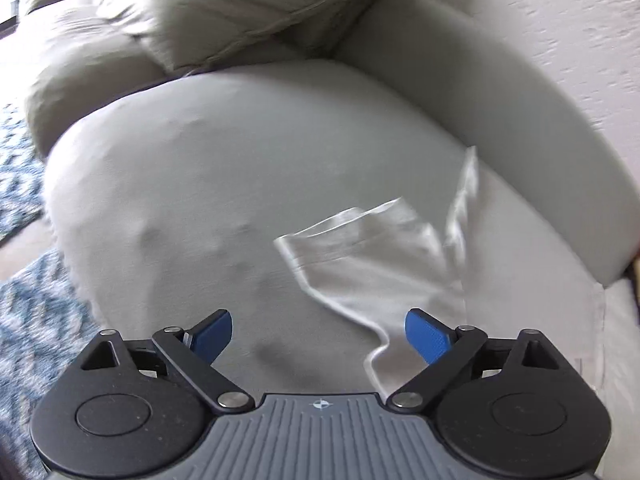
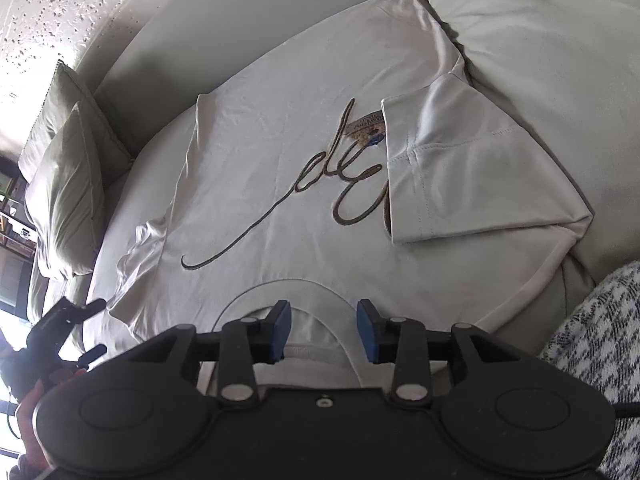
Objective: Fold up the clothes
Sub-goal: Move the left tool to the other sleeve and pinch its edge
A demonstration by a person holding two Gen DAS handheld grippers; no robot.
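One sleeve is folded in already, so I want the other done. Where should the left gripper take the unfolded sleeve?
Judging by the right wrist view, grip the unfolded sleeve at its rumpled outer hem, coming from the pillow side. It lies spread off the T-shirt body, so that edge is free to lift inward.

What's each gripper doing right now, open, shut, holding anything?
Left gripper: open, empty, over the shirt edge.
Right gripper: open, empty, at the shirt collar.
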